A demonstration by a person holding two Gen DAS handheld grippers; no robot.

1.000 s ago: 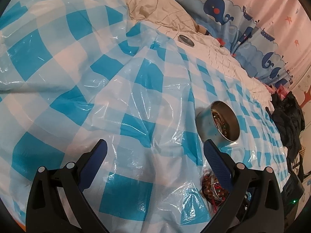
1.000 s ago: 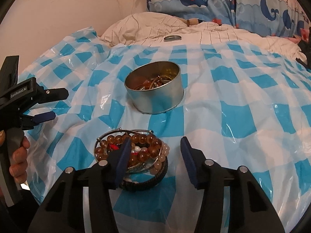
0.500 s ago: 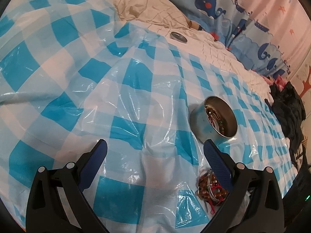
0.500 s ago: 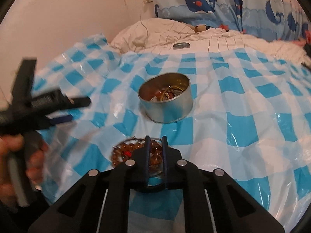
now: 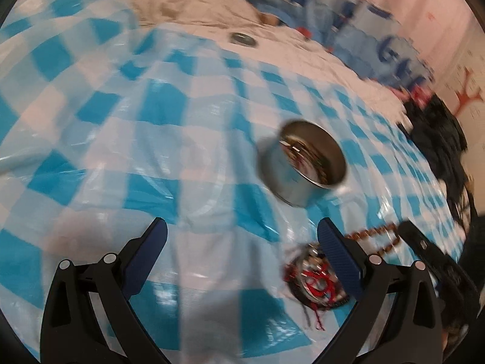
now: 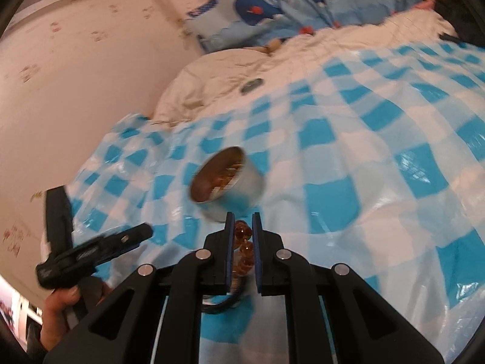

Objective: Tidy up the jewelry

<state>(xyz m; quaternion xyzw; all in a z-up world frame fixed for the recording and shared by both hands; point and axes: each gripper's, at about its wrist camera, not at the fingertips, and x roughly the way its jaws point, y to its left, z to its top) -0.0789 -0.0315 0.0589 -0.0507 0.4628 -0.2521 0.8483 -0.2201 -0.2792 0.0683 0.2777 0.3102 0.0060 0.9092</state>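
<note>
Clamping an amber bead bracelet (image 6: 244, 250), the right tongs (image 6: 243, 227) hover near the tin (image 6: 229, 179); left tongs (image 5: 242, 236) gape empty.

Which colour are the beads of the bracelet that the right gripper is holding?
Amber brown, slightly translucent beads; they show best in the right wrist view.

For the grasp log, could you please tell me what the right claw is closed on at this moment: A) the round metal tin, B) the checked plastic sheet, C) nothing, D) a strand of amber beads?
D: the right claw is shut on the strand of amber beads, with the round metal tin standing free beyond it.
</note>
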